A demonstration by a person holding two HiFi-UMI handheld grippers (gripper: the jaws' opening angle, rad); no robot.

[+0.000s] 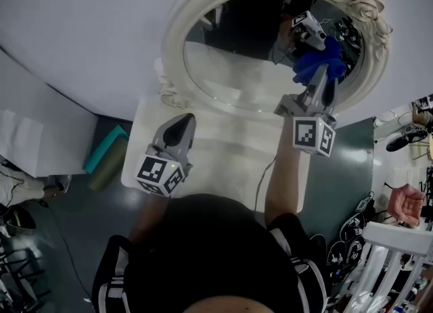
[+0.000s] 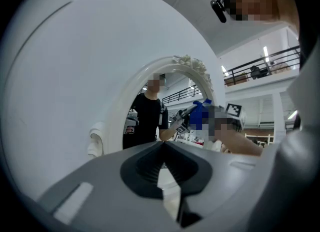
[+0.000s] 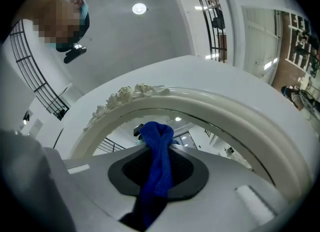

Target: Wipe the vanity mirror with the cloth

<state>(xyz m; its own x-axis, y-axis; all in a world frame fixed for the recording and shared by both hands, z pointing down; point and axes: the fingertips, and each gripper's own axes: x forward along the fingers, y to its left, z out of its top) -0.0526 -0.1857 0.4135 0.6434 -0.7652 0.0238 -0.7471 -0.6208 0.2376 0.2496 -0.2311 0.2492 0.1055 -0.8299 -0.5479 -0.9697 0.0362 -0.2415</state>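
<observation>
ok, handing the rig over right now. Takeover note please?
Right gripper: shut on the crumpled blue fabric cloth, held at the right side of the oval mirror in its ornate white frame.
Left gripper: jaws together, empty, low over the white vanity top, off the glass.
Done: cloth in hand, at the glass. How much is already wiped cannot be told.
Left: wipe across the glass.
</observation>
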